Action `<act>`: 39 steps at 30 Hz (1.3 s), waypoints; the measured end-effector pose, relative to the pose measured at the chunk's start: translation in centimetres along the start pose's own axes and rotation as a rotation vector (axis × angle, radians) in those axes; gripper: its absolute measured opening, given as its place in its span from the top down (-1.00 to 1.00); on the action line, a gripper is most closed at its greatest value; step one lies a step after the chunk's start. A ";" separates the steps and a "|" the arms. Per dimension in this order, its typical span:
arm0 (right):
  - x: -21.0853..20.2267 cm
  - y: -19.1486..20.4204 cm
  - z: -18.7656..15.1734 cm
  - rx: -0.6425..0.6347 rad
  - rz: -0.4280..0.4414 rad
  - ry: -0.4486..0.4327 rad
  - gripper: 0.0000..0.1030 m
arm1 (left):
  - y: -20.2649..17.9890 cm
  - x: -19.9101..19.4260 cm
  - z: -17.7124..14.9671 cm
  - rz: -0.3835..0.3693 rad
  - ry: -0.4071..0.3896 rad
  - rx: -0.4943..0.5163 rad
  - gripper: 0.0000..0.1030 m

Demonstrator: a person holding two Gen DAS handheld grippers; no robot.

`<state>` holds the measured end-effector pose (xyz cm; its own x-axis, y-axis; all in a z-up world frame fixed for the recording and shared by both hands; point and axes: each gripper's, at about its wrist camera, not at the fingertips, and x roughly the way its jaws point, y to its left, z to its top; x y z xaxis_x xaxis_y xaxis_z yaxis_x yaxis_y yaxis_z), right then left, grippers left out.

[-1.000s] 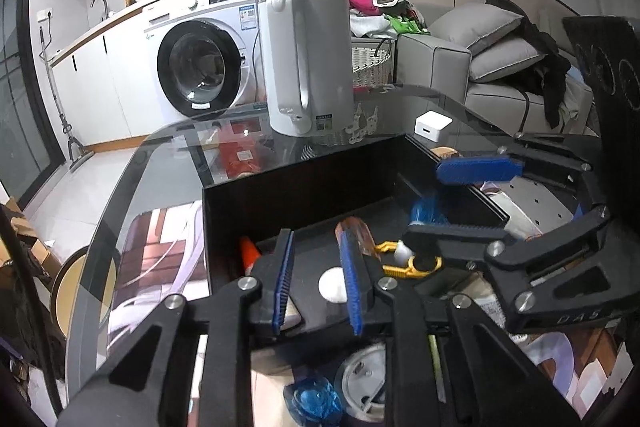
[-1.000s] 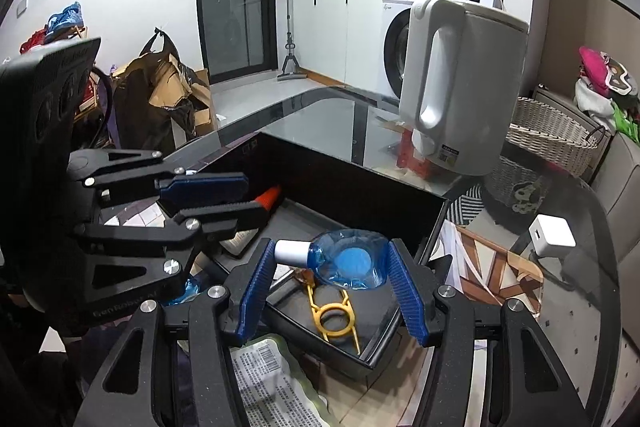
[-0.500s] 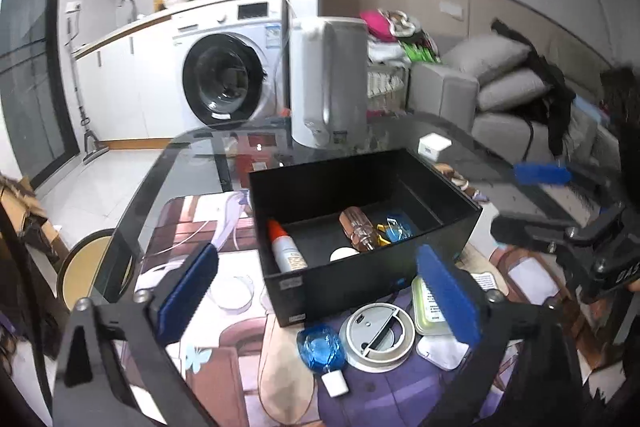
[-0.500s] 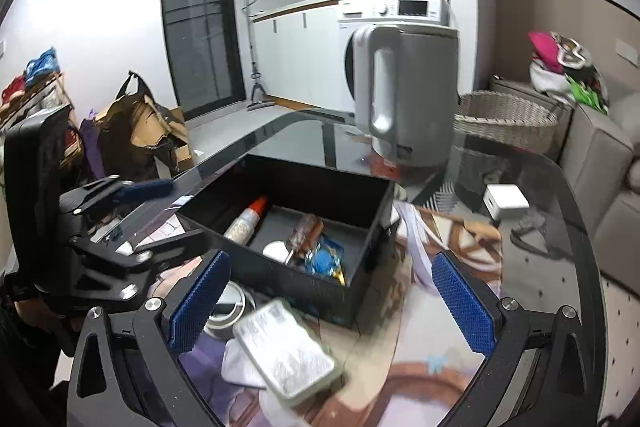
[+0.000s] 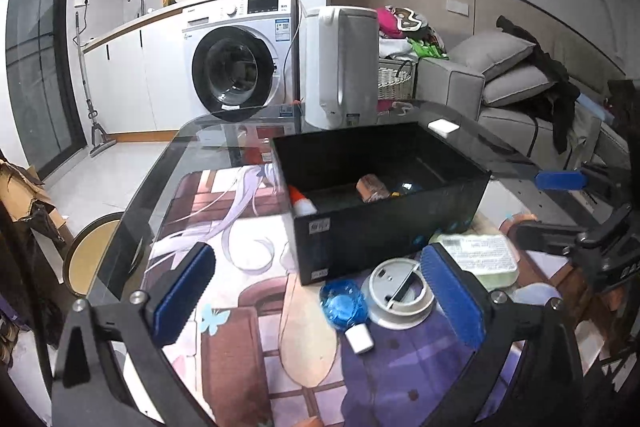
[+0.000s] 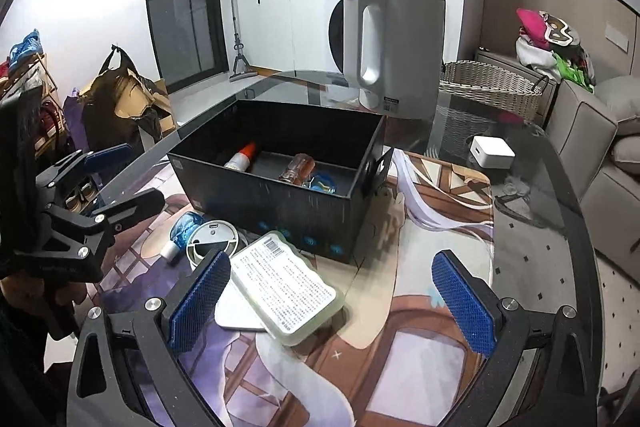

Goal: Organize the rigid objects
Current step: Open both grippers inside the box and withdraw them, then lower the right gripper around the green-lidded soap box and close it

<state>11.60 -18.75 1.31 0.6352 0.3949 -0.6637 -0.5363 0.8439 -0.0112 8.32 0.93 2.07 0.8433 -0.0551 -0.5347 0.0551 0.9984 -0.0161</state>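
A black open box (image 5: 384, 231) (image 6: 288, 203) stands on the printed mat. Inside lie an orange-capped white tube (image 6: 240, 157), an amber bottle (image 6: 298, 167) and a blue bottle (image 6: 324, 183). In front of the box lie another blue round bottle (image 5: 346, 307) (image 6: 184, 229), a grey round lid (image 5: 400, 293) (image 6: 212, 239) and a pale green labelled case (image 5: 476, 259) (image 6: 286, 287). My left gripper (image 5: 320, 295) (image 6: 120, 179) hangs open and empty above the blue bottle and lid. My right gripper (image 6: 332, 303) (image 5: 556, 209) is open and empty over the case.
A white kettle (image 5: 340, 67) (image 6: 396, 51) stands behind the box, with a small white cube (image 6: 492, 151) on the glass to its right. The round glass table edge (image 5: 132, 195) curves along the left. A flat white piece (image 6: 236, 311) lies under the case.
Both grippers were down over the box, the right shut on a blue bottle. Both have opened wide and pulled back; that bottle now lies in the box.
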 end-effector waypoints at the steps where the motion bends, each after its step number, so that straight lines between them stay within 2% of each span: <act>1: 0.0 0.0 -0.1 -0.001 0.006 0.005 -0.99 | 0.1 0.1 -0.1 0.006 0.002 -0.002 -1.00; 6: 0.7 -0.1 -0.3 -0.007 0.002 0.037 -0.99 | 0.2 0.5 -0.6 -0.017 0.024 -0.019 -1.00; 12: 2.3 -0.2 -0.9 -0.009 0.006 0.100 -0.99 | -0.3 1.0 -0.9 -0.021 0.049 0.009 -1.00; 22: 4.2 0.0 -1.9 -0.021 0.004 0.170 -0.99 | 0.7 1.6 -1.0 -0.036 0.078 -0.044 -1.00; 27: 4.8 -1.3 -2.3 -0.002 -0.009 0.210 -0.99 | 0.8 1.7 -1.1 -0.039 0.083 -0.045 -1.00; 33: 4.8 -3.0 -2.2 0.054 -0.051 0.208 -0.99 | 0.9 1.8 -1.2 -0.044 0.086 -0.048 -1.00; 39: 4.3 -1.5 -1.6 0.036 -0.001 0.178 -0.99 | 0.9 1.8 -1.2 -0.045 0.088 -0.049 -1.00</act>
<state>14.26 -18.92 -2.77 0.5262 0.3260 -0.7854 -0.5135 0.8580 0.0122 9.26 1.73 0.09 0.7901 -0.1000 -0.6048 0.0637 0.9947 -0.0812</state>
